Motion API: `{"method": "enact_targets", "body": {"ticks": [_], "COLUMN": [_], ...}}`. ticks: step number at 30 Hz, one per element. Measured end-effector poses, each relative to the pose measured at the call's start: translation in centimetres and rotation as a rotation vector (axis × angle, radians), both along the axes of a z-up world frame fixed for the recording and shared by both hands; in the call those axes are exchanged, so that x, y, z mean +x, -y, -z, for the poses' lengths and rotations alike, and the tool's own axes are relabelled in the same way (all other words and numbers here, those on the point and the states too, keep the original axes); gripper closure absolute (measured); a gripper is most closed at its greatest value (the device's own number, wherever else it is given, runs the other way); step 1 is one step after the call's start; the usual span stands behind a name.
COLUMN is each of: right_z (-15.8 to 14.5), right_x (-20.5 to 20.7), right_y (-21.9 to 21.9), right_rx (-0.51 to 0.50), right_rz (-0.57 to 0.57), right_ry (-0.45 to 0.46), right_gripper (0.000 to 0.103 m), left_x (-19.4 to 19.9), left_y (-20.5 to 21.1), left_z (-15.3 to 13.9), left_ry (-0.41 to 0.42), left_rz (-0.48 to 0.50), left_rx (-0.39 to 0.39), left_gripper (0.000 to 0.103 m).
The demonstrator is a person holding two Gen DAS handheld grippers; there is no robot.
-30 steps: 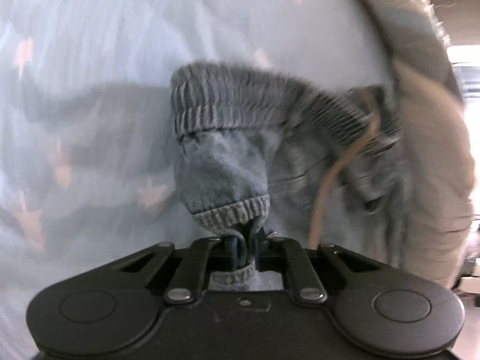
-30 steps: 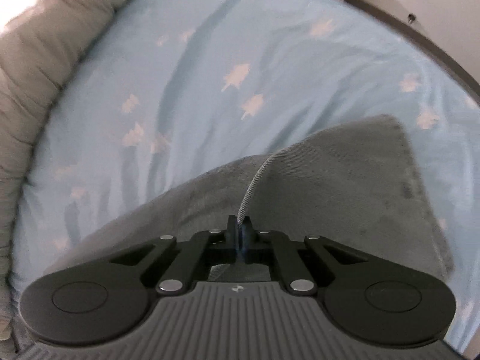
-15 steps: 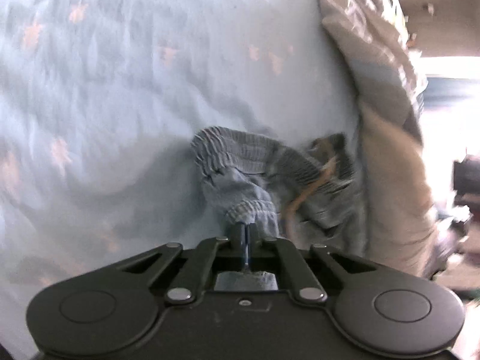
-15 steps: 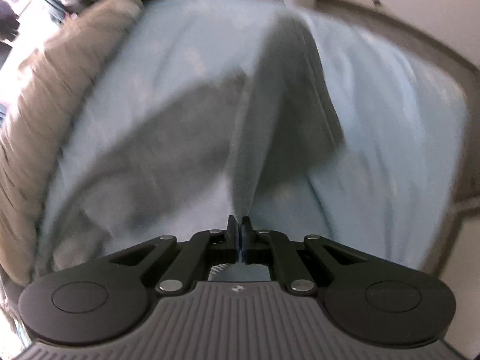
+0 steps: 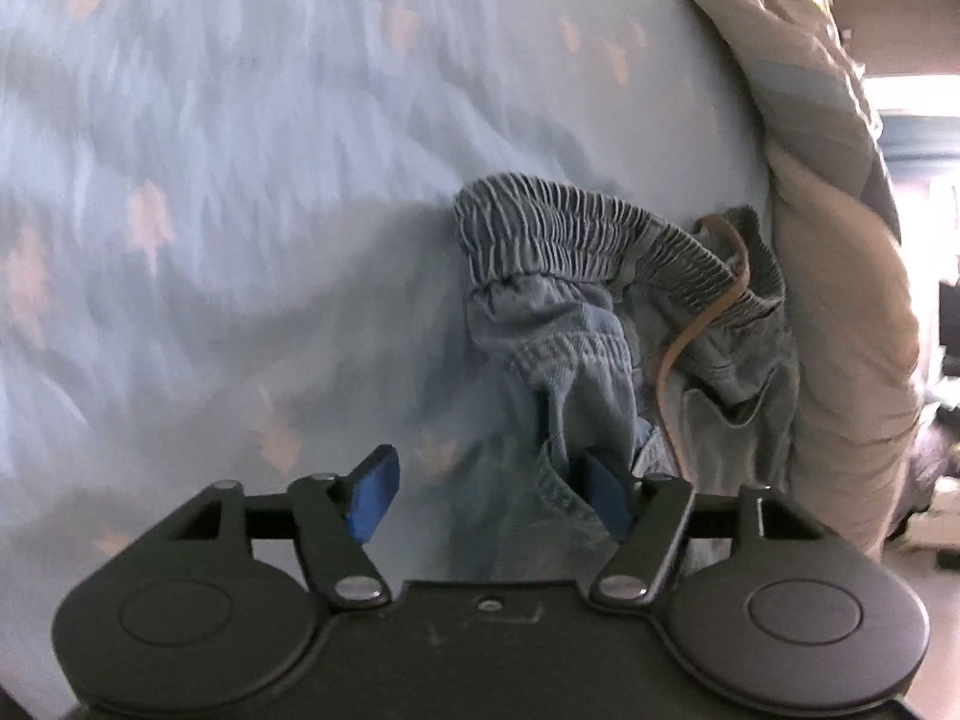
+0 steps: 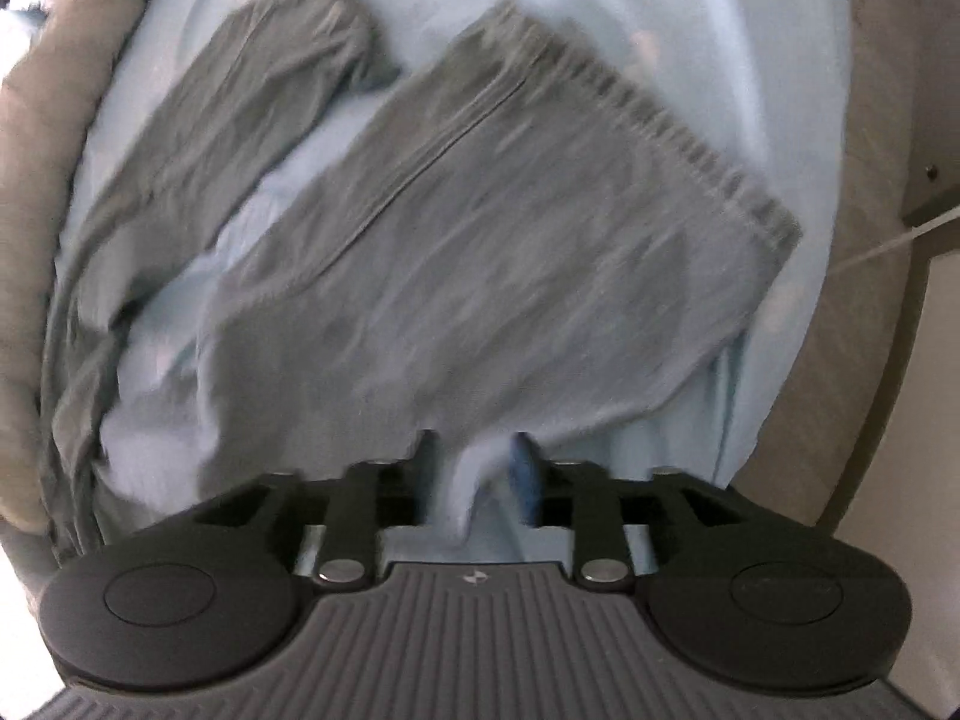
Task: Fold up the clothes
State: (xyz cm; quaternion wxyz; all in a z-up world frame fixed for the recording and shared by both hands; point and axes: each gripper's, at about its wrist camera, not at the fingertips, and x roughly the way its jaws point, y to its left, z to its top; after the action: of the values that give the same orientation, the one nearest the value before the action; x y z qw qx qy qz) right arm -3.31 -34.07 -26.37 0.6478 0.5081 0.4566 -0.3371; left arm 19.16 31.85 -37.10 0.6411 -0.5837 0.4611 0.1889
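Nearest the left wrist camera, the left gripper (image 5: 489,498) is seen with its jaws opening: a second ago they were clamped on a ribbed cuff, and now the blue pads (image 5: 373,501) stand apart, with a fold of the blue-grey trousers (image 5: 576,360) slack between them and pressed by neither. The right gripper (image 6: 474,480) is likewise opening, its earlier pinch on the fabric given up (only a ridge of the light blue bedsheet (image 6: 690,12) appears to rise between the fingers). Beyond it, the trousers (image 6: 480,228) are laid out on the sheet, both legs spread, one hem toward the bed's far edge; the elastic waistband (image 5: 570,228) and tan drawstring (image 5: 690,330) lie bunched against the beige duvet (image 5: 840,300). The garment has thus been released, and, by judgement, smoothing and folding remain to be done.
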Motion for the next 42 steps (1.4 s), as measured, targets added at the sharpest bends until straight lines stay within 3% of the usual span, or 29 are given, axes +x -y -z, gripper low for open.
{"method": "enact_targets", "body": {"ticks": [2, 4, 9, 12, 14, 16, 18, 20, 21, 23, 28, 33, 37, 38, 40, 42], "right_z": [0.5, 0.7, 1.5, 2.0, 2.3, 2.9, 3.6, 3.8, 3.5, 2.4, -2.2, -7.3, -10.2, -10.6, -10.9, -10.4], "right_x": [-1.8, -4.8, -9.2, -10.4, -9.7, -8.0, -6.6, -5.7, -5.3, -4.6, -3.8, -1.7, -0.4, -0.1, 0.2, 0.2], "right_y": [0.6, 0.8, 1.0, 1.9, 2.8, 3.7, 4.5, 4.9, 4.9, 5.0, 5.4, 8.2, 10.8, 11.3, 11.8, 12.1], "right_rx": [-0.01, -0.004, -0.045, -0.056, -0.07, -0.104, -0.119, -0.123, -0.138, -0.179, -0.268, -0.352, -0.39, -0.399, -0.408, -0.4], "right_rz": [0.077, 0.171, 0.353, 0.484, 0.492, 0.456, 0.439, 0.448, 0.443, 0.427, 0.411, 0.364, 0.332, 0.326, 0.319, 0.324], "right_ry": [0.006, 0.002, -0.001, 0.014, 0.051, 0.048, 0.041, 0.024, 0.012, -0.007, 0.053, 0.158, 0.224, 0.229, 0.224, 0.2], "right_gripper": [0.041, 0.035, 0.034, 0.034, 0.034, 0.036, 0.046, 0.074, 0.082, 0.097, 0.101, 0.101, 0.102, 0.102, 0.102, 0.102], "left_x": [-0.5, -0.7, 0.4, 1.3, 1.9, 2.2, 2.7, 3.2, 3.5, 3.9, 4.0, 3.7, 3.4, 3.4, 3.8, 4.2], "left_y": [0.4, 0.7, 1.6, 1.9, 2.0, 1.8, 1.4, 1.1, 1.0, 1.0, 1.4, 1.4, 1.4, 1.4, 1.8, 2.2], "left_z": [0.6, 1.1, 1.3, 1.2, 1.0, 0.6, 0.6, 0.6, 0.6, 0.4, -0.2, 0.3, 1.4, 1.8, 3.1, 3.8], "left_ry": [0.018, 0.029, 0.041, 0.045, 0.071, 0.107, 0.126, 0.128, 0.125, 0.117, 0.113, 0.084, 0.084, 0.082, 0.057, 0.03], "left_rz": [-0.07, -0.12, -0.157, -0.176, -0.197, -0.225, -0.246, -0.237, -0.226, -0.21, -0.198, -0.216, -0.221, -0.217, -0.201, -0.204], "left_rx": [-0.028, -0.039, 0.019, 0.061, 0.086, 0.111, 0.106, 0.1, 0.1, 0.103, 0.14, 0.102, 0.008, -0.023, -0.079, -0.079], "left_gripper": [0.035, 0.035, 0.036, 0.044, 0.056, 0.057, 0.058, 0.061, 0.062, 0.073, 0.082, 0.075, 0.033, 0.029, 0.031, 0.041]}}
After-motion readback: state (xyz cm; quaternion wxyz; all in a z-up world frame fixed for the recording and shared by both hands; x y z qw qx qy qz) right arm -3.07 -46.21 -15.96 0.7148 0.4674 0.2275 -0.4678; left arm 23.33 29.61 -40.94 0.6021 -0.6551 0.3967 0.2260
